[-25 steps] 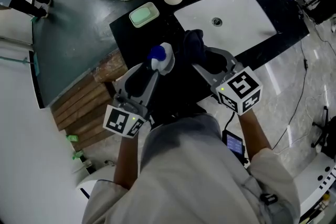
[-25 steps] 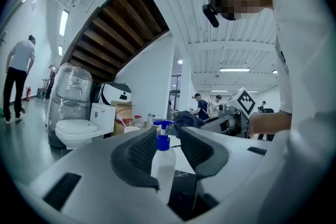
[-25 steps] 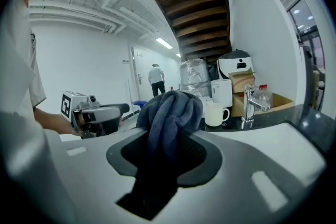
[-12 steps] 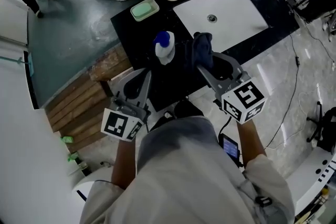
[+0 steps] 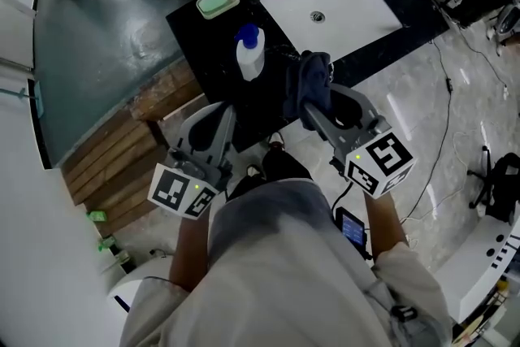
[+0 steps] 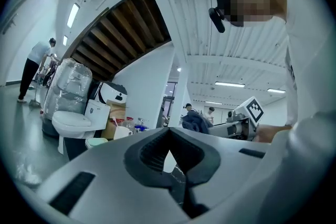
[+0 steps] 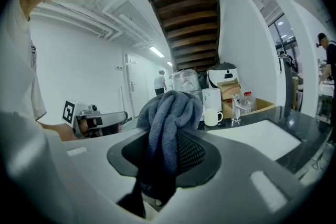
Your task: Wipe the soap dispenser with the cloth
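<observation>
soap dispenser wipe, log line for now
left gripper shut, empty | right gripper shut on cloth | soap dispenser upright on counter, no contact

Open counter (image 5: 280,32) around soap dispenser (image 5: 249,53)

Right gripper (image 7: 167,150) squeezed tight on a bunched dark blue cloth (image 7: 170,107), left gripper (image 7: 122,116) off to the left, white mug (image 7: 212,117) and tap (image 7: 234,107) behind on the black counter (image 7: 310,128), white sink (image 7: 257,136) on the right.
</observation>
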Motion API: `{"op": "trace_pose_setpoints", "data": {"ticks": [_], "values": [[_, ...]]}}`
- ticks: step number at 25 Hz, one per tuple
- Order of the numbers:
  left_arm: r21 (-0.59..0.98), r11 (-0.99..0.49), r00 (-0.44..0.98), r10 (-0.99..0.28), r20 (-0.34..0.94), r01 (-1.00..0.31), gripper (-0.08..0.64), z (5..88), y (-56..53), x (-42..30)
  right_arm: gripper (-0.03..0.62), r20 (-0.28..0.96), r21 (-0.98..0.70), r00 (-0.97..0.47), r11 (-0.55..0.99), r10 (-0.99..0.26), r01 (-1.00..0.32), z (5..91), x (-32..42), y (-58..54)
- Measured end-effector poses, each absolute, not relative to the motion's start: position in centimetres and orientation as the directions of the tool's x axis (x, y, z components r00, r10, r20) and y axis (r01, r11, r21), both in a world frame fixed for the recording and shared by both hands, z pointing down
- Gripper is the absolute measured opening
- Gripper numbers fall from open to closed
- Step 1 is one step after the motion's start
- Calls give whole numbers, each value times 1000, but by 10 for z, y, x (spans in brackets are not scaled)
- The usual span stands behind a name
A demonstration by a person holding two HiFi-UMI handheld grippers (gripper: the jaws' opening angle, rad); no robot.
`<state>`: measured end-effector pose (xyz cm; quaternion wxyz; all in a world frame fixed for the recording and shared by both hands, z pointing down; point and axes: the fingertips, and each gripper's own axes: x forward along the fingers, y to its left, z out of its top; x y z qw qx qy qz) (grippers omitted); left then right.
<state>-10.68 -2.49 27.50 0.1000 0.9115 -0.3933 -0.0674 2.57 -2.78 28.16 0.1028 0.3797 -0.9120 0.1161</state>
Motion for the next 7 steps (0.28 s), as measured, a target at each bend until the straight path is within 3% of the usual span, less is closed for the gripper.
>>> {"op": "trace_pose_setpoints", "data": {"ticks": [7], "values": [[239,-690,699,-712,-59,-683,6,273,6,-110,118,265,-128,-693,687,-671,-715,279,15,10]]}}
